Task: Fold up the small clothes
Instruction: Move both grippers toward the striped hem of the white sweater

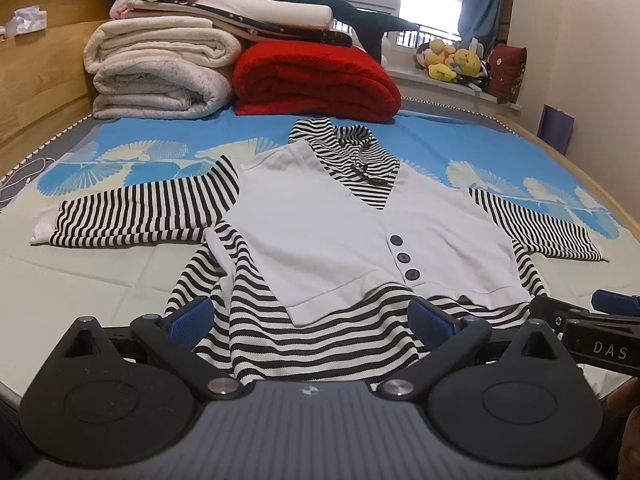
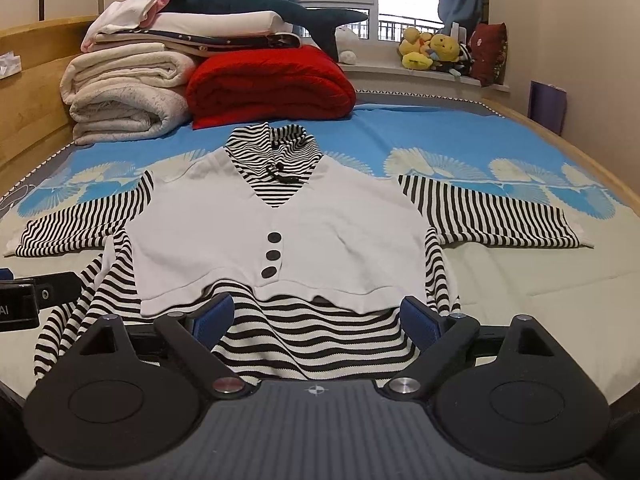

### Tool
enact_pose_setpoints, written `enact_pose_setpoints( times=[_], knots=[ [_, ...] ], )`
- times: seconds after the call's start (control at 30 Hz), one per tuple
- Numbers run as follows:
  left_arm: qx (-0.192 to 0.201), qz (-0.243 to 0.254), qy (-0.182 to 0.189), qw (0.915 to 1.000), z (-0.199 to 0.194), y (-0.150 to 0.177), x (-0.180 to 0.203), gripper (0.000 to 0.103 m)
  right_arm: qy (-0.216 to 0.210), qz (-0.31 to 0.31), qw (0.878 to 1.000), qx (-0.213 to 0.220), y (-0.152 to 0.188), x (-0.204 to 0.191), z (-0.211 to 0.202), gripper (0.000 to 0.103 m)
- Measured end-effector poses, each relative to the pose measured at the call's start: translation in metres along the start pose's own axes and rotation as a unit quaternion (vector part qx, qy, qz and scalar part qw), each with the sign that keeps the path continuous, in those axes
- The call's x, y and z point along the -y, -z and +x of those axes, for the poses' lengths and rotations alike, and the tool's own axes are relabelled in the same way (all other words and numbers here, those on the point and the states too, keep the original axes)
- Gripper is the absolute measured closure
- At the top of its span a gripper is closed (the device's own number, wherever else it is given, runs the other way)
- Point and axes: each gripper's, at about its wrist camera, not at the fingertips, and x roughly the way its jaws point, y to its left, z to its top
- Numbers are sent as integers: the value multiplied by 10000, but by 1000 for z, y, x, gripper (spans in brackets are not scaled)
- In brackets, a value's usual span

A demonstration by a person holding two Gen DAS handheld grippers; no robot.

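Observation:
A small top (image 1: pixel 340 224) lies face up on the bed, with a white vest front, three dark buttons, striped collar, striped sleeves spread left and right, and a striped hem toward me. It also shows in the right wrist view (image 2: pixel 320 232). My left gripper (image 1: pixel 312 318) is open over the hem's left part, its blue pads either side of the striped cloth. My right gripper (image 2: pixel 316 316) is open over the hem's right part. The right gripper's side shows at the left wrist view's right edge (image 1: pixel 592 320), and the left gripper's side at the right wrist view's left edge (image 2: pixel 24 296).
Folded white blankets (image 1: pixel 160 68) and a red blanket (image 1: pixel 316 80) are stacked at the head of the bed, with a plush shark (image 2: pixel 264 4) on top. A wooden bed frame (image 1: pixel 36 80) runs along the left. Plush toys (image 1: pixel 452 60) sit on the windowsill.

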Motion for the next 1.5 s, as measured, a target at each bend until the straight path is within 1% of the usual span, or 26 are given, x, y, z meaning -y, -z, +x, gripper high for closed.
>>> enact_pose_setpoints(
  times=[0.1,0.13,0.17,0.23,0.33,0.47,0.57,1.03,1.23,1.4,1.5],
  knots=[
    [-8,10,-11,10000,1,0,1,0,4,20,10000,32,0,1,-1,8],
    [-11,16,-18,10000,1,0,1,0,14,34,10000,53,0,2,-1,3],
    [-13,23,-23,10000,2,0,2,0,22,55,9999,81,0,3,-2,1],
    [-22,28,-32,10000,2,1,2,0,34,79,9999,89,-1,4,-1,1],
    [-62,7,-31,10000,4,2,1,0,55,128,9999,-17,-1,6,3,1],
    [-222,-114,-73,9997,9,5,-5,0,178,173,9996,-129,0,8,8,1],
    [-298,-169,-113,9993,13,5,-9,0,304,321,9989,-162,-1,13,10,1],
    [-478,13,-95,9988,29,15,6,0,570,414,9971,-290,-3,30,16,1],
    [-691,-63,-164,9975,42,19,3,0,726,415,9951,-530,0,39,28,1],
    [-822,-134,-249,9962,50,20,-1,0,842,490,9919,-820,6,50,38,1],
    [-935,-194,-342,9948,56,22,-6,0,891,529,9903,-927,10,55,41,1]
  ],
)
